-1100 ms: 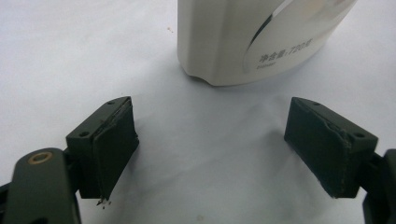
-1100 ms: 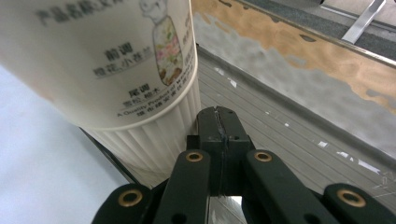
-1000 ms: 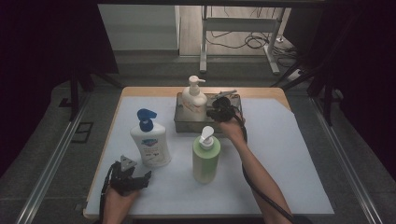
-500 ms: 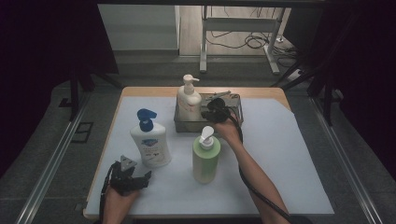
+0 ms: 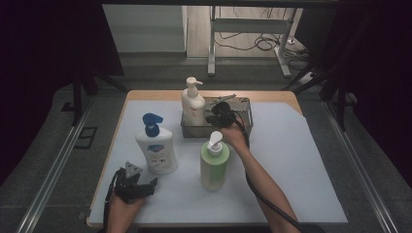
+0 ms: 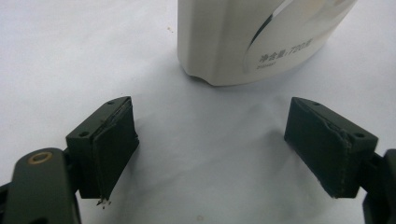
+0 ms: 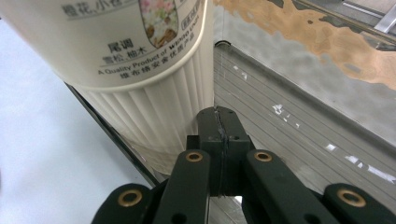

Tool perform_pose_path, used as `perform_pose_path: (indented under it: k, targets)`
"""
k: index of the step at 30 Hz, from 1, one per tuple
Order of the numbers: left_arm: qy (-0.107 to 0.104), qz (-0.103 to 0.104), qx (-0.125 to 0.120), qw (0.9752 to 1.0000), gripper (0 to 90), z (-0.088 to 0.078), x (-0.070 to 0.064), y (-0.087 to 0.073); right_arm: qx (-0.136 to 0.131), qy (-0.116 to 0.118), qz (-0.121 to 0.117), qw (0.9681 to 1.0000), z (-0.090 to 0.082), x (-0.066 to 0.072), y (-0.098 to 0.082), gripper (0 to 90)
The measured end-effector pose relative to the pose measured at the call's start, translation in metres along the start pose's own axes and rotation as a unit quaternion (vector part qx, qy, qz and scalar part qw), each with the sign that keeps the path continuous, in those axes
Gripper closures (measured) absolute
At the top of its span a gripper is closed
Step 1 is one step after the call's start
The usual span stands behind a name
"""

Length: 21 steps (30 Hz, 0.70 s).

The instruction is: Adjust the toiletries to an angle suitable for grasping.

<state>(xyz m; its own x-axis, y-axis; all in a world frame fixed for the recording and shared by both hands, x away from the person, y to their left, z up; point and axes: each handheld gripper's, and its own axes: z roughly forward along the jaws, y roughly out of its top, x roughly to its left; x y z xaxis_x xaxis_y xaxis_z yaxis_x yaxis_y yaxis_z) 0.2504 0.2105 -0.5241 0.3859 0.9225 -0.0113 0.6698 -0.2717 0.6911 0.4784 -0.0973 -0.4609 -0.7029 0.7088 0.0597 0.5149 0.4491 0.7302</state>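
Observation:
A cream pump bottle (image 5: 193,103) stands at the left end of a metal tray (image 5: 245,112) at the back of the table. My right gripper (image 5: 214,116) reaches into the tray just right of that bottle. In the right gripper view its jaws are shut (image 7: 219,119) with nothing between them, their tips close beside the bottle's ribbed base (image 7: 154,116); whether they touch it I cannot tell. At the front left my left gripper (image 5: 140,187) rests on the white table cover. Its jaws stand wide open (image 6: 210,128) and empty, facing the base of a white bottle (image 6: 247,42).
That white bottle with a blue pump (image 5: 156,145) stands at the left on the table cover (image 5: 291,170). A green bottle with a white pump (image 5: 214,162) stands in the middle, close to my right forearm. The tray's floor (image 7: 299,135) lies right of the cream bottle.
My right gripper has shifted a little to the left inside the tray, and the cream bottle has shifted left with it. The left gripper has stayed where it was.

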Motion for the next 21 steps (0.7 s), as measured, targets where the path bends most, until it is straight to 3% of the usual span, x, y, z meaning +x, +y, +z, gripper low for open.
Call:
perform_pose_path:
  k: [9, 21]
  targets:
    - [0.0, 0.0, 0.0, 1.0, 16.5, 0.0, 0.0, 0.0, -0.003, 0.013, -0.006, 0.9999, -0.001, 0.002, 0.001, 89.7]
    - [0.0, 0.0, 0.0, 1.0, 16.5, 0.0, 0.0, 0.0, -0.007, 0.035, -0.019, 0.9992, 0.005, 0.016, 0.005, 88.7]
